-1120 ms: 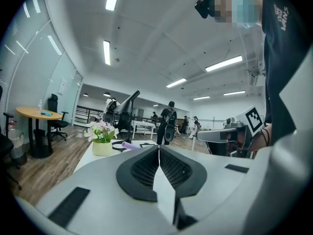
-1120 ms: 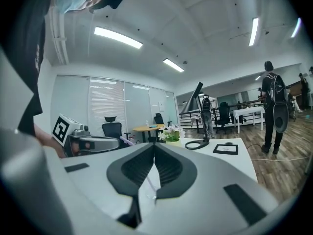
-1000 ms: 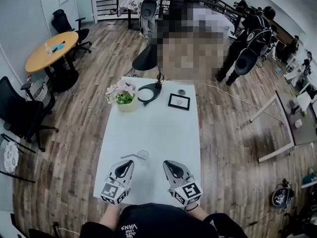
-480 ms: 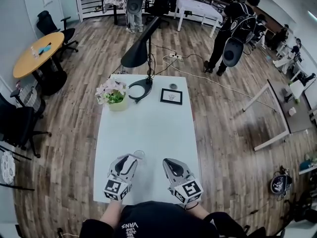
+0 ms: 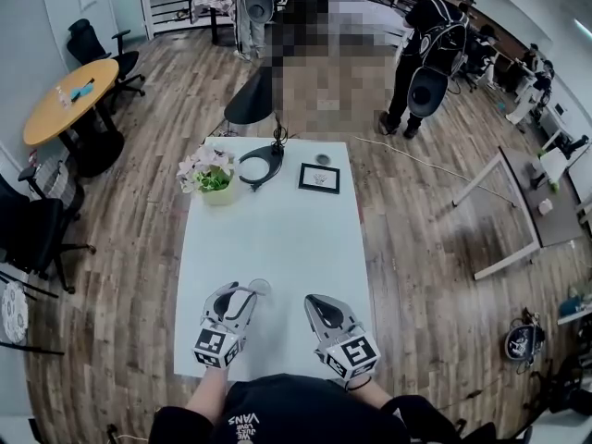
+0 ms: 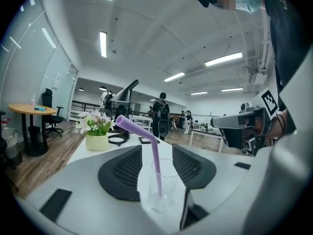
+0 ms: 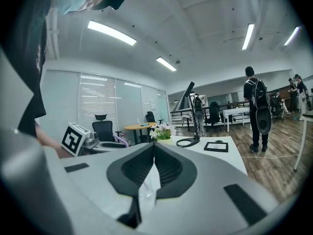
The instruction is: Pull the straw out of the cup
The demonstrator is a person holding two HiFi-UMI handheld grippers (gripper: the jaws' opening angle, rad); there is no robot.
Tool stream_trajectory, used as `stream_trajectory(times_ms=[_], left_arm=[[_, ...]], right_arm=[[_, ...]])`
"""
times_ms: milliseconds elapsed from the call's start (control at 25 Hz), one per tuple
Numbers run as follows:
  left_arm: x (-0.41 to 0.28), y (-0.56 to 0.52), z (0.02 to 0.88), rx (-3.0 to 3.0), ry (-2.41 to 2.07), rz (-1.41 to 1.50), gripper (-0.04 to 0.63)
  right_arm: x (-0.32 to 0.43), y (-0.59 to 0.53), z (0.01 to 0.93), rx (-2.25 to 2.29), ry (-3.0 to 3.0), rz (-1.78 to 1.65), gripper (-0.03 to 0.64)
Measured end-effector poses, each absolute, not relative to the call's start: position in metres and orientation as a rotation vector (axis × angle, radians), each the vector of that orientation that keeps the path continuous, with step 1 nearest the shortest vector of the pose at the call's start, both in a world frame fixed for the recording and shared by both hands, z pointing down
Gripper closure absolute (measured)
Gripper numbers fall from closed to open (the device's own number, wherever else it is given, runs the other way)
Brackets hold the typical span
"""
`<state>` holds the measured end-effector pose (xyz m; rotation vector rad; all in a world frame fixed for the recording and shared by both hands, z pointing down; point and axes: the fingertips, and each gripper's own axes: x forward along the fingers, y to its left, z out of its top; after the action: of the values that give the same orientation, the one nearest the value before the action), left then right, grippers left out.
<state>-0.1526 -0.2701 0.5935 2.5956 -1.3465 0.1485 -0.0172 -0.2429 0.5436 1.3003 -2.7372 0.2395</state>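
A clear cup (image 6: 161,185) stands on the white table (image 5: 277,229) near its front edge, with a purple bent straw (image 6: 155,168) upright in it. My left gripper (image 6: 155,148) has its jaws opening, one on each side of the cup, and the pads do not press on it. In the head view the cup (image 5: 260,288) sits right at the left gripper (image 5: 240,296) tips. My right gripper (image 5: 314,304) rests to the right of the cup, apart from it. Its jaws (image 7: 154,147) meet at the tips.
At the far end of the table stand a flower pot (image 5: 210,178), a black lamp (image 5: 259,165) and a small framed picture (image 5: 319,178). A round wooden table (image 5: 69,100) and office chairs are to the left. People stand on the wood floor beyond (image 5: 425,54).
The left gripper has edged forward to the cup and its jaws have spread apart around it. The right gripper has kept its place. The head camera has shifted a little.
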Motion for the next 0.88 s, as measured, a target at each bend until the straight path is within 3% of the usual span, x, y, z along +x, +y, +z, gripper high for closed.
stream_trajectory(times_ms=[480, 640, 880], left_arm=[[-0.1426, -0.2748, 0.5952, 2.625, -1.326, 0.192, 0.419], [-0.1442, -0.275, 0.5933, 2.617, -1.342, 0.193, 0.512], [-0.1445, -0.2729, 0.5925, 2.606, -1.347, 0.183, 0.552]], right_arm=[[-0.0142, -0.2393, 0.5462, 1.277, -2.75, 0.245, 0.598], [-0.0143, -0.2389, 0.5453, 1.271, -2.753, 0.249, 0.6], [-0.0164, -0.2365, 0.5446, 1.255, -2.763, 0.245, 0.598]])
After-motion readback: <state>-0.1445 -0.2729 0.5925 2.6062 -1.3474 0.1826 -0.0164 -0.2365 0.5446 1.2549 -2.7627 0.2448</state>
